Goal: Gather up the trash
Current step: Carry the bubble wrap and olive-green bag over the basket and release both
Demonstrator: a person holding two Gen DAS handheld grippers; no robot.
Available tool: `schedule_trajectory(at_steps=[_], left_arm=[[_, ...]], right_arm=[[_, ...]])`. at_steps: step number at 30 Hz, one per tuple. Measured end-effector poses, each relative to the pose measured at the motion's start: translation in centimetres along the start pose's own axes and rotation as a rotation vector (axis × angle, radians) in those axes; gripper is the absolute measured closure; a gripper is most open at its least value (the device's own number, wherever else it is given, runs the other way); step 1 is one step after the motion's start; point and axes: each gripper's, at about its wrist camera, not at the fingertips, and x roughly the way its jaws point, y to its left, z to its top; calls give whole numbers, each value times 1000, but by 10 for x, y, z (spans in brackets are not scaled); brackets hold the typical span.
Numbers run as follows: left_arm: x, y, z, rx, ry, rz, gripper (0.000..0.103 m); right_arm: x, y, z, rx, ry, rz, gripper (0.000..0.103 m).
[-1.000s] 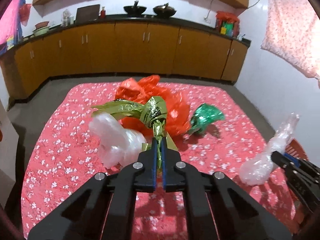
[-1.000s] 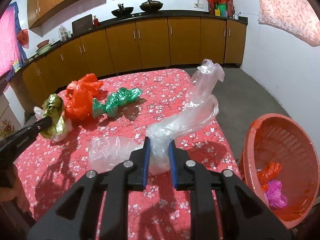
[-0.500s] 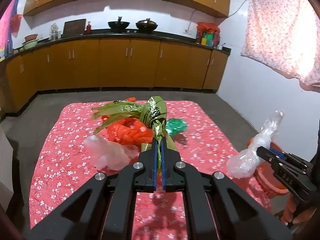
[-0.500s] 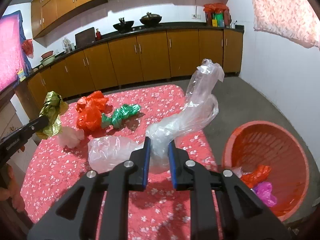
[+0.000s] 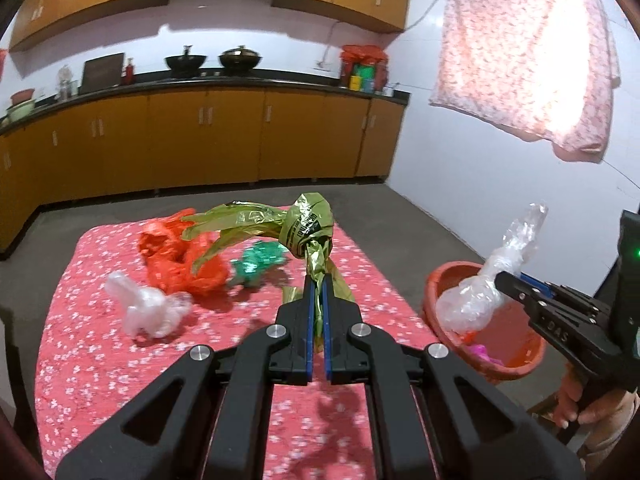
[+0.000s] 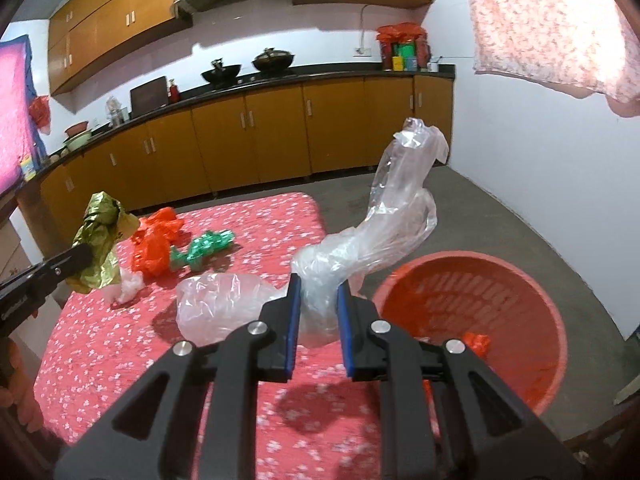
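My left gripper (image 5: 317,284) is shut on an olive-gold wrapper (image 5: 308,226) and holds it above the red flowered table (image 5: 100,360). My right gripper (image 6: 318,284) is shut on a clear plastic bag (image 6: 384,224), held near the rim of the orange basket (image 6: 532,280). The right gripper also shows in the left wrist view (image 5: 500,280), with the clear bag (image 5: 488,280) over the basket (image 5: 432,284). An orange bag (image 5: 176,256), a green wrapper (image 5: 256,260) and a clear bag (image 5: 152,308) lie on the table.
Another clear bag (image 6: 216,304) lies on the table near my right gripper. The basket holds orange and pink scraps (image 5: 480,350). Wooden cabinets (image 5: 200,140) line the far wall. A flowered cloth (image 5: 528,52) hangs at the right.
Both grippers have lifted and swung right with their bags. The clear bag in my right gripper has moved over the basket rim.
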Motion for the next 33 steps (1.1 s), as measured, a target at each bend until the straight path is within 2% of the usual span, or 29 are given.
schedule_trajectory(at_steps=[10,19,33], left_arm=[[17,-58,-3,67,17,-128,100],[45,-110,-16,115,63,-239,100],[81,-167,-30,176,133,-322,100]], right_arm=[[-15,-64,-8,47,6,-88,85],[-21,-112,-23,83,30,-163,85],[-9,-158,-33,115,62,-227,85]])
